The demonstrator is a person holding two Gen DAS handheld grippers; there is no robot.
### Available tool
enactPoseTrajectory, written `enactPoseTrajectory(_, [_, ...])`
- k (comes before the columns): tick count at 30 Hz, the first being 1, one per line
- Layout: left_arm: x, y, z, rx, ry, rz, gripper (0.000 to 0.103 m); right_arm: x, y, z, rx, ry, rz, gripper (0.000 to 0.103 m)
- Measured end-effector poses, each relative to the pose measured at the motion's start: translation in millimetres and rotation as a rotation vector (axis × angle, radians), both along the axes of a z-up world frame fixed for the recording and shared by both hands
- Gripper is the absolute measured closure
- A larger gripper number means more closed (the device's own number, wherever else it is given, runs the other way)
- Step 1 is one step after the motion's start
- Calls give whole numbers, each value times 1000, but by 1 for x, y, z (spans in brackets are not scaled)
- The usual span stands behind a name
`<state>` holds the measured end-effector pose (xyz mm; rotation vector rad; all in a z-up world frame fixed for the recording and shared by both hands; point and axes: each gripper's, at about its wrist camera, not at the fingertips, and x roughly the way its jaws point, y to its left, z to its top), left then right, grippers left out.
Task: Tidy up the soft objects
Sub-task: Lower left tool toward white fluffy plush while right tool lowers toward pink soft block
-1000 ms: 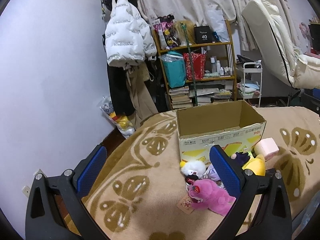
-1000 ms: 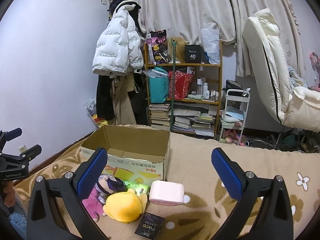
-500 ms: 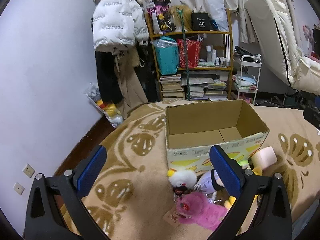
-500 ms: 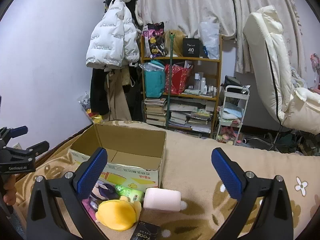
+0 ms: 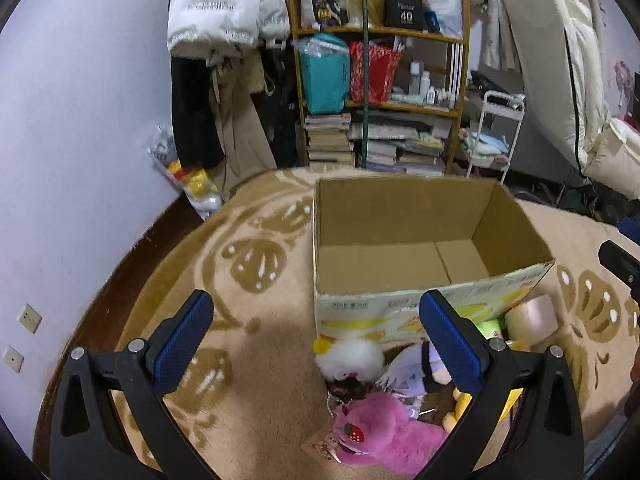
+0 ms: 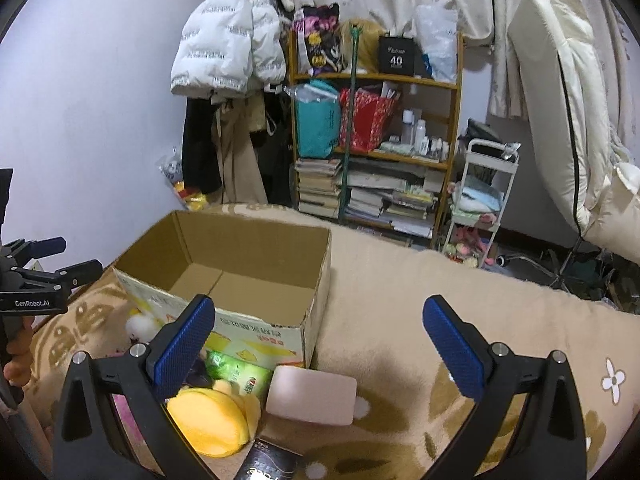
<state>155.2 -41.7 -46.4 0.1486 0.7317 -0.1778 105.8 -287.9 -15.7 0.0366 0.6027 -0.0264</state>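
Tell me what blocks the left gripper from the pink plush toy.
Nothing visible does. The left gripper, open, hangs above the pink plush toy, which lies uncovered on the blanket before the cardboard box.

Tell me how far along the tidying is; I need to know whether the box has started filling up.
Nothing looks done: the cardboard box shows a bare floor. Nothing is in hand either; the left gripper and right gripper are both open, holding nothing. Left to do: the pink plush, white fluffy toy, yellow plush and pink block all lie on the blanket in front of the box.
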Motion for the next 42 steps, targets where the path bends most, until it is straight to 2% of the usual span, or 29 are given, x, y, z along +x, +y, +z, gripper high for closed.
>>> enactPoseTrajectory(8, [15, -6, -29, 32, 75, -29, 1, 13, 4, -25, -10, 71, 25, 0])
enactPoseTrajectory(23, [36, -5, -67, 9, 203, -33, 1, 29, 10, -71, -16, 213, 55, 0])
enactPoseTrajectory(28, [41, -11, -80, 21, 243, -40, 1, 34, 5, -85, 37, 251, 40, 0])
enactPoseTrajectory(34, [43, -11, -92, 16, 285, -28, 1, 40, 3, -99, 44, 303, 36, 0])
enactPoseTrajectory(40, [48, -8, -99, -22, 329, -27, 6, 45, -3, -113, 86, 365, 7, 0])
enactPoseTrajectory(42, [50, -6, -102, -34, 355, -15, 6, 47, -7, -118, 112, 393, 5, 3])
